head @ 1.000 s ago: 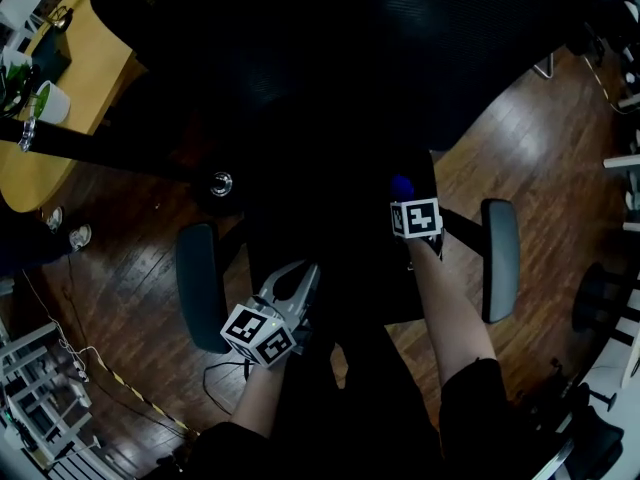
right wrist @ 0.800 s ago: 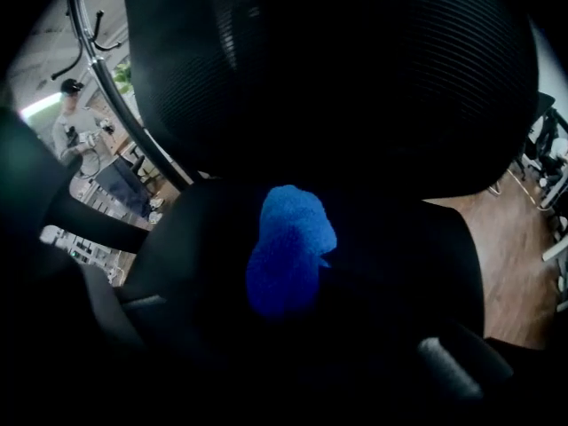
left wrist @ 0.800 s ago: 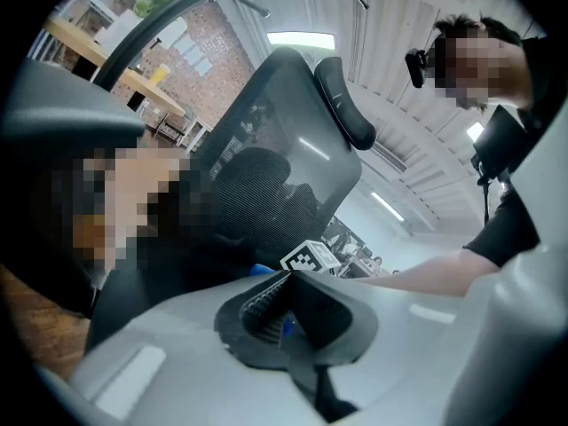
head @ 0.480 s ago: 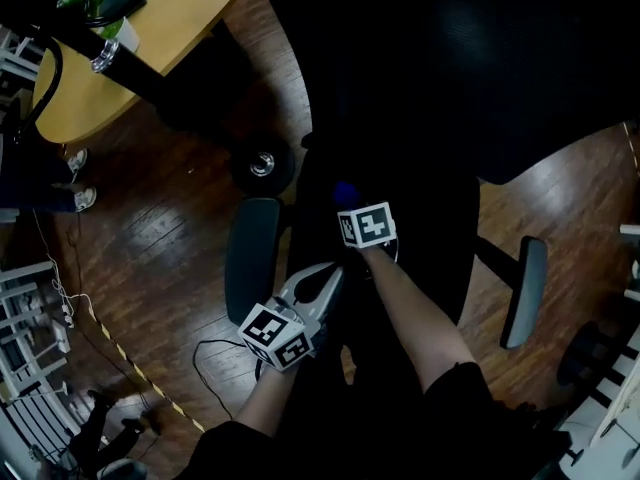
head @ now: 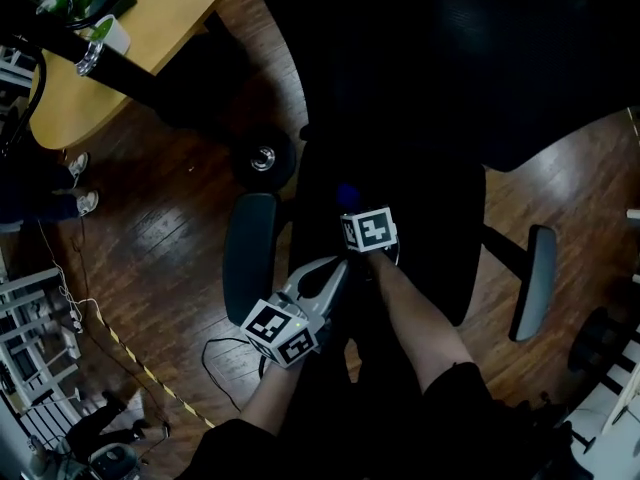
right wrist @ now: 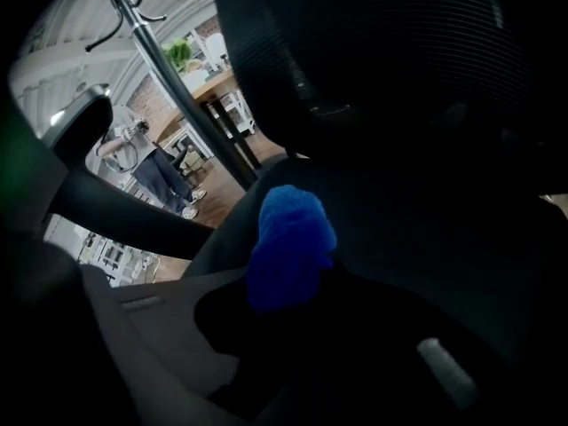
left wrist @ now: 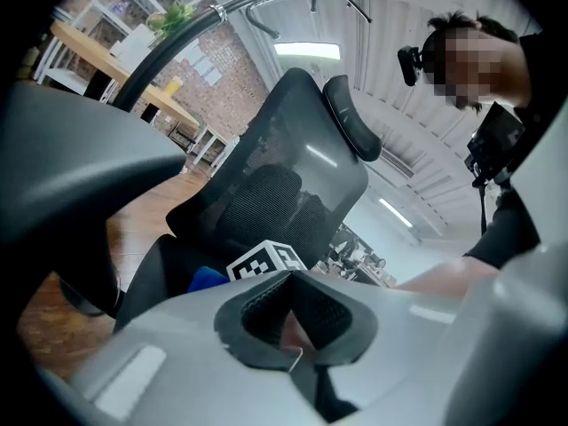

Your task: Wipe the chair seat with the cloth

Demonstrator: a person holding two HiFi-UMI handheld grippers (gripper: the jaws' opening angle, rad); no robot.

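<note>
right gripper reaching forward over seat, clamping blue cloth | left gripper trailing at seat's front, jaws pressed together, empty | head view showing cloth as a speck; right gripper view showing it bunched

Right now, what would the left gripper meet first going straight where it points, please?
Most likely the right gripper's black-and-white square-marker cube, just ahead of the left gripper's shut jaws; depth is unclear.
</note>
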